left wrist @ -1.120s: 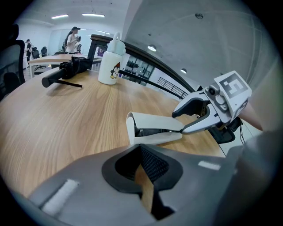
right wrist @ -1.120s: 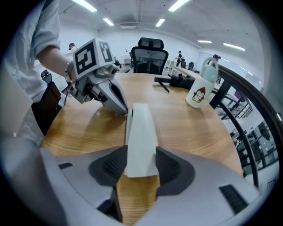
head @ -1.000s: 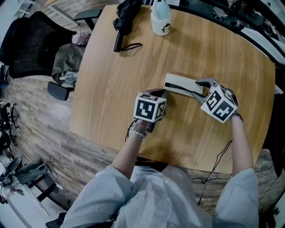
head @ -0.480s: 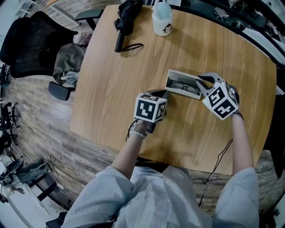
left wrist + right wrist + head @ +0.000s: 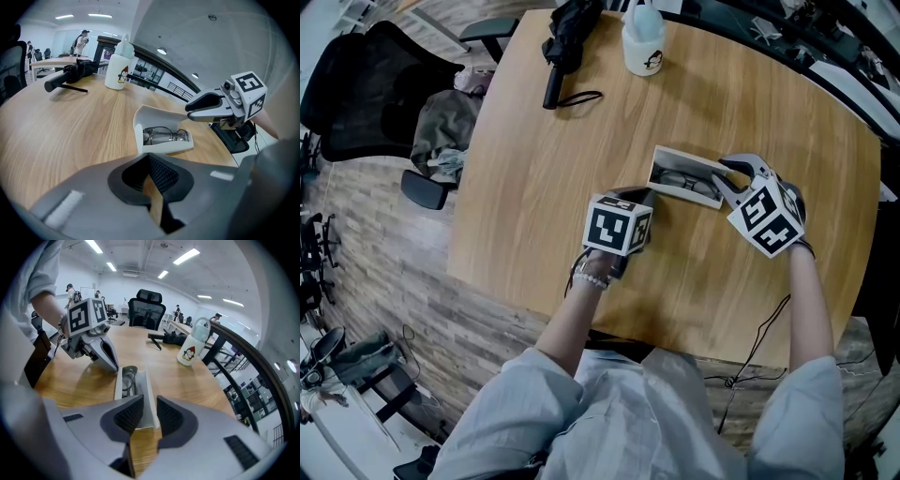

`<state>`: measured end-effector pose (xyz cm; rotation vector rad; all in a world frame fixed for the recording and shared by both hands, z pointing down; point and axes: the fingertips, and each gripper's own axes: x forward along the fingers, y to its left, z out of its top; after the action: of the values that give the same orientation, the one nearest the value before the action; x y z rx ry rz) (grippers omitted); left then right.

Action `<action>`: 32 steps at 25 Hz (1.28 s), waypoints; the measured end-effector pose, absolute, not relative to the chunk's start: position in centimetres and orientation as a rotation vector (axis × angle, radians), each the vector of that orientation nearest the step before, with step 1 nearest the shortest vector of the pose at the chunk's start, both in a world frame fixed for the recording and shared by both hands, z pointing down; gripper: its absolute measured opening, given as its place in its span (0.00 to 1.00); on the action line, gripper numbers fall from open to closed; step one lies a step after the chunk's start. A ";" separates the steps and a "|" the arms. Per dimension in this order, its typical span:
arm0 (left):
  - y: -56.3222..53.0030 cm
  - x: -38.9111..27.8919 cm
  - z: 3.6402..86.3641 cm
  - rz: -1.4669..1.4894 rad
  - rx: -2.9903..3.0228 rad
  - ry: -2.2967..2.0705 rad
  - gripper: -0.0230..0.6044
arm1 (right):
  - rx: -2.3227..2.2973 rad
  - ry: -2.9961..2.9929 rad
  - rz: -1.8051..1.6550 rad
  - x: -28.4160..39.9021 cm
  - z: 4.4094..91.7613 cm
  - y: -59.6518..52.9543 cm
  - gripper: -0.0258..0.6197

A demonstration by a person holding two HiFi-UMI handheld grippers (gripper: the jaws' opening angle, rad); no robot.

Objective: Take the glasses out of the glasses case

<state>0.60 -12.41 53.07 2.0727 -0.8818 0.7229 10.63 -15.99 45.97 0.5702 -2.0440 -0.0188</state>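
Observation:
A white glasses case (image 5: 675,155) lies with its lid up on the round wooden table (image 5: 534,187). Clear-framed glasses (image 5: 686,181) rest inside it, also plain in the left gripper view as glasses (image 5: 164,135). My left gripper (image 5: 643,199) sits at the case's left end, shut, with nothing between its jaws. At the case's right end is my right gripper (image 5: 727,176). Its jaws have just been opening. In the right gripper view the raised edge of the case (image 5: 143,394) runs between the pads, which stand apart from it.
A white bottle (image 5: 643,42) and a folded black umbrella (image 5: 562,37) lie at the table's far side. A black office chair (image 5: 375,94) draped with clothes stands left of the table. A cable (image 5: 759,347) hangs near the front right edge.
The case was closed a second ago; its lid now stands up and the glasses show. My right gripper shifted slightly right and up. The left gripper kept still.

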 end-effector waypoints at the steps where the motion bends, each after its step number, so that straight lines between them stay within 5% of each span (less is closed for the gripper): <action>1: -12.4 0.6 53.1 0.723 2.072 -0.882 0.04 | 0.557 -2.051 -0.030 10.3 45.6 -15.7 0.18; 32: -12.7 0.6 52.9 0.696 2.065 -0.872 0.04 | 0.126 -1.878 0.044 5.9 51.1 -13.9 0.19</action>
<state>0.60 -12.65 52.93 2.0646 -0.8715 0.6957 5.87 -13.87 51.07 0.1263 -1.8785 0.0436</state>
